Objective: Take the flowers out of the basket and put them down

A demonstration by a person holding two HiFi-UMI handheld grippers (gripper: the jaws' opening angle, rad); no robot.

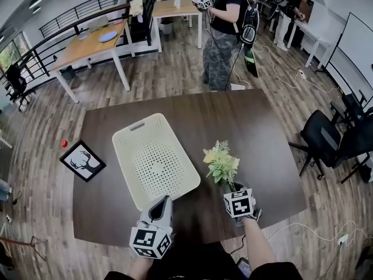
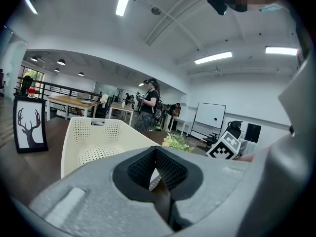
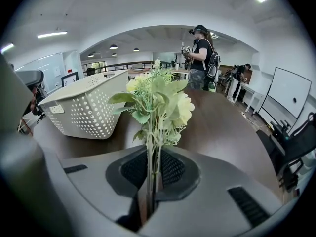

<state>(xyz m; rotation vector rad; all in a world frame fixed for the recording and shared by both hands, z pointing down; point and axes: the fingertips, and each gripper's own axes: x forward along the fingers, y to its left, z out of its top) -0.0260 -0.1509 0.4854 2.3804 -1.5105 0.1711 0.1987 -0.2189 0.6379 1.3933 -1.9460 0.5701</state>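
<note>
Centrally, dark surface (image 1: 262,133) carries a white perforated basket (image 1: 152,162), near rim pinched in left gripper (image 1: 162,200) jaws; just right, outside it, pale flowers (image 1: 221,163) stand upright, stems clamped in right gripper (image 1: 235,188) jaws.

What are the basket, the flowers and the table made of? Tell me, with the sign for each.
Basket: cream moulded plastic, matte, judging by its even rows of punched holes.
Flowers: probably artificial, fabric or plastic; stiff pale petals and uniform leaves.
Table: dark brown, wood or wood-look laminate; smooth, faint sheen.
</note>
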